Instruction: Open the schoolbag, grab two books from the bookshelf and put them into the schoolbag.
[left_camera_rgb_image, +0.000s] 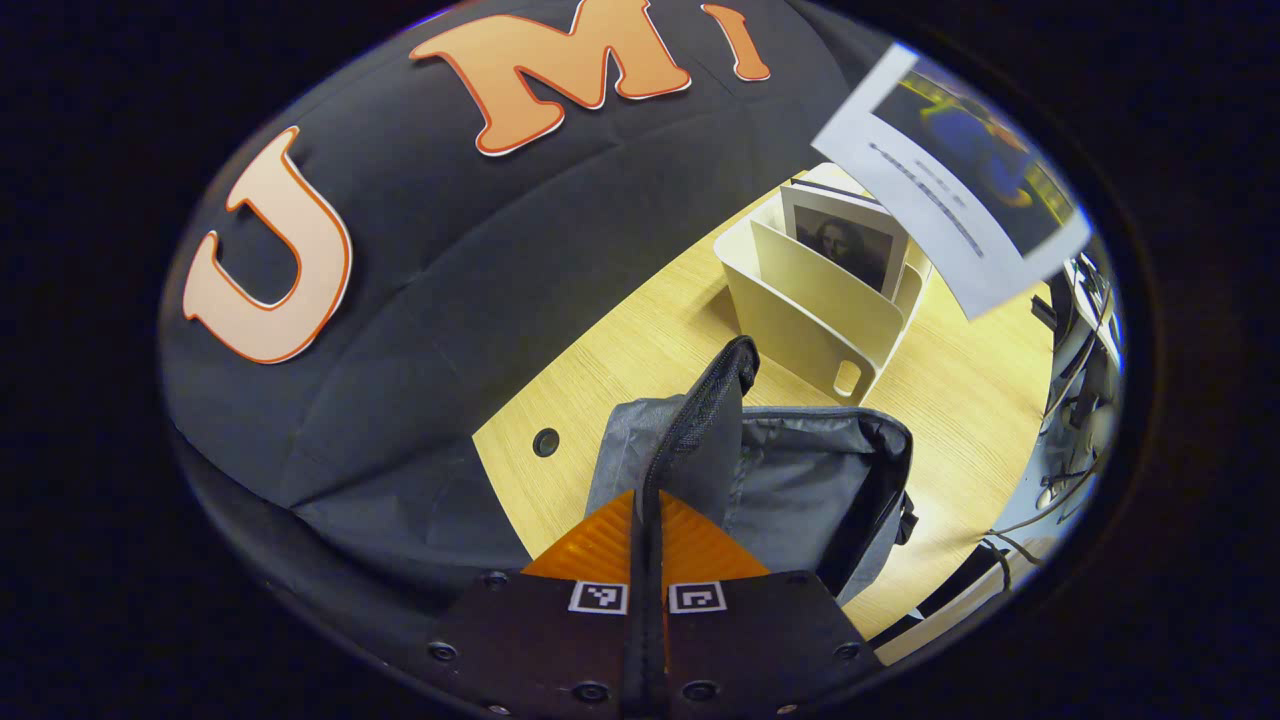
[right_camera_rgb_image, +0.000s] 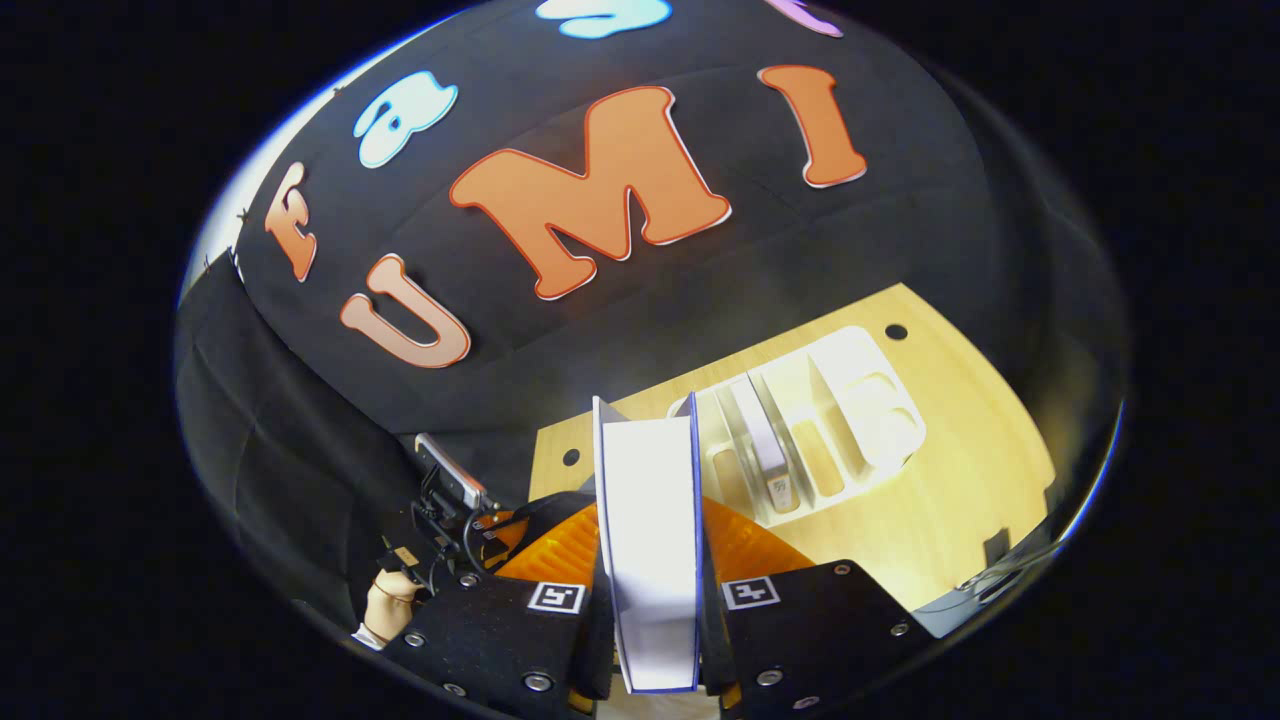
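left tongs (left_camera_rgb_image: 648, 520) pinch schoolbag (left_camera_rgb_image: 800, 480) flap; right tongs (right_camera_rgb_image: 650, 560) clamp probably a book (right_camera_rgb_image: 650, 530).

**Bag up front, shelf behind, 1 book in the air**

On the table (left_camera_rgb_image: 960, 400), the schoolbag (left_camera_rgb_image: 800, 480) sits nearest the left gripper (left_camera_rgb_image: 647, 560), its flap edge (left_camera_rgb_image: 700, 420) pinched between the fingers and lifted above the bag's mouth. Just behind the bag stands the bookshelf (left_camera_rgb_image: 810, 310), 1 book (left_camera_rgb_image: 850, 245) upright in a slot. Above that, a second book (left_camera_rgb_image: 950, 170) hangs in the air, gripped edge-on between the right gripper (right_camera_rgb_image: 650, 590) fingers.
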